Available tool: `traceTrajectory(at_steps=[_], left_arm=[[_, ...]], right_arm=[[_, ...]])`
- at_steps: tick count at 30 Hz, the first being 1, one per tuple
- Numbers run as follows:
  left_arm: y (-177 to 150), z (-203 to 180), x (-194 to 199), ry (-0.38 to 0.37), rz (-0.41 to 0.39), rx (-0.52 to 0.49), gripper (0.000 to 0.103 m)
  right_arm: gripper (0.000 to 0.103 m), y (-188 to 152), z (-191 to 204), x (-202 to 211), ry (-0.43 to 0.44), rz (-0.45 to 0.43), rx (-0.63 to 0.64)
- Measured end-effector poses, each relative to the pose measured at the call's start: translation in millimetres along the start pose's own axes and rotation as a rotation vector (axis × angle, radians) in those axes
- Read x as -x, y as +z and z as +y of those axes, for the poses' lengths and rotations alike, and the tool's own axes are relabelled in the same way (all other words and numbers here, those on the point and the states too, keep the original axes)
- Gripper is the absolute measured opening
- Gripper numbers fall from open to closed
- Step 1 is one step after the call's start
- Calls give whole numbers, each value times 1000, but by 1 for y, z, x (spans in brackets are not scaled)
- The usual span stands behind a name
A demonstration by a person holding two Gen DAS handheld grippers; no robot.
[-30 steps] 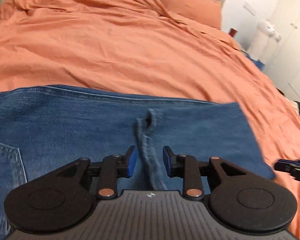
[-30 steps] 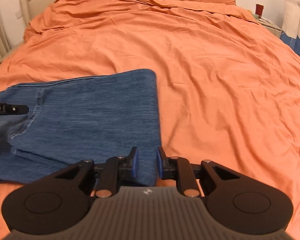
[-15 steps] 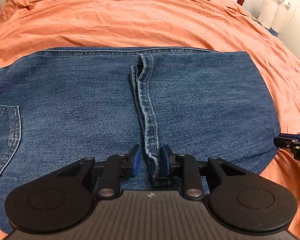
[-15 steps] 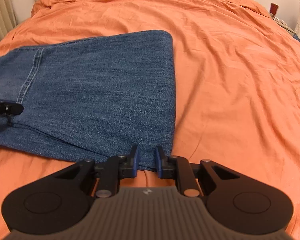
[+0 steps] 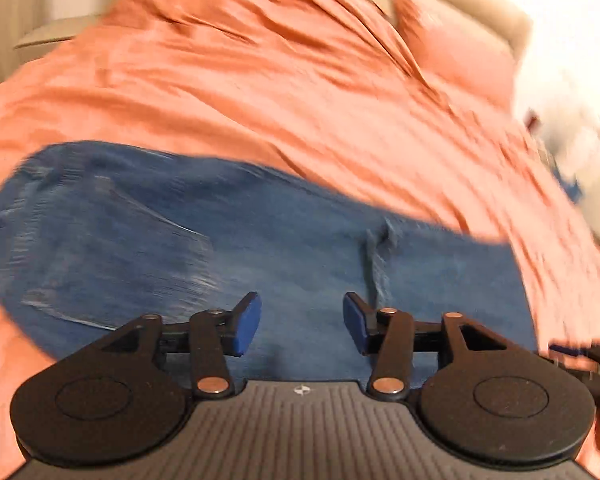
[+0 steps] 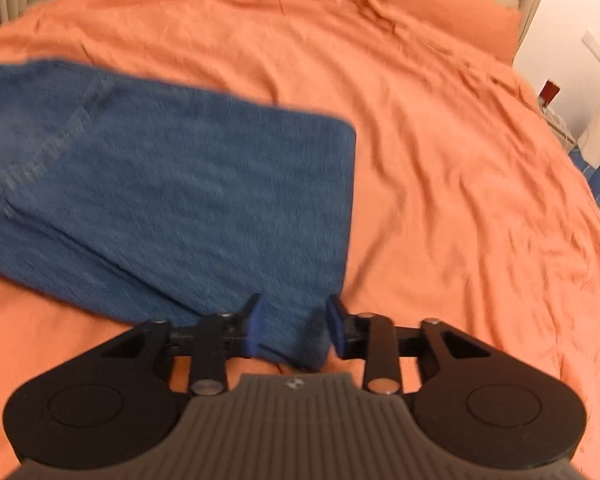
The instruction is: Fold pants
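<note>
- The left gripper (image 5: 302, 326) has just been opening. Its blue pads are wide apart now, with nothing between them. It has let go of the hem it was pinching.
- The right gripper (image 6: 294, 328) has just been opening too. A corner of the jeans (image 6: 172, 200) sits between its pads, but they look loose.
- The jeans lie folded flat on the orange bed cover (image 6: 440, 160).
- This fold looks done.
</note>
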State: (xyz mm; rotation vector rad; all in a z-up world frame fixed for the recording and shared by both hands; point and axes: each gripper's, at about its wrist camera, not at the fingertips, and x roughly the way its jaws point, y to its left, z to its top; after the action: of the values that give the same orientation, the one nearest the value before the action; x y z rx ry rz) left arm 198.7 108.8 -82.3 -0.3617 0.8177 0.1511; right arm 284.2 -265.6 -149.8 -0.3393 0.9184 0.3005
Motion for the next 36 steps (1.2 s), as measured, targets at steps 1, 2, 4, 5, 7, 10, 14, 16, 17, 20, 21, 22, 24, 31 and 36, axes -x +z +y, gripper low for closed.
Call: traceTrajectory(at_steps=[1,2,4,5,7,10,14,16,17,20,21,22,24,31,36], left_arm=[[4,11,7,6,-25,39,60],[7,24,13,16,-48,76,61],[10,49,24,36,-83,146,62],[12,62,29,45,-96,185,64],[14,89,36,80,-102,283,64],[12,126,47,116,-112,424,67],[2,169,51,126,-126,548,71],[-4,194,50,118,-135,626,73],[-8,204,49,113,-141,667,76],[-17,230,39,77,-141,759,76],[-21,237,34,58,-141,786,76],[-24,245,30,34,-145,817,78],[-30,257,20,-17,-152,875,79],[-39,277,-17,-102,-137,946,80],[-29,276,-36,-143,-134,943,72]], right_arm=[[33,3,2,6,22,-18,-16],[36,8,5,11,47,-31,-29],[38,18,15,19,82,-47,-28],[38,24,22,22,94,-58,-14],[39,38,41,25,107,-75,35],[39,56,68,26,122,-92,107],[37,79,108,16,135,-89,220],[37,89,126,9,132,-79,288],[37,93,134,6,130,-75,324],[37,103,159,-2,128,-64,417],[37,106,165,-6,136,-58,437],[37,108,170,-9,145,-52,452],[37,113,176,-16,178,-32,464],[34,116,189,-46,246,57,419],[34,114,194,-53,263,72,397]])
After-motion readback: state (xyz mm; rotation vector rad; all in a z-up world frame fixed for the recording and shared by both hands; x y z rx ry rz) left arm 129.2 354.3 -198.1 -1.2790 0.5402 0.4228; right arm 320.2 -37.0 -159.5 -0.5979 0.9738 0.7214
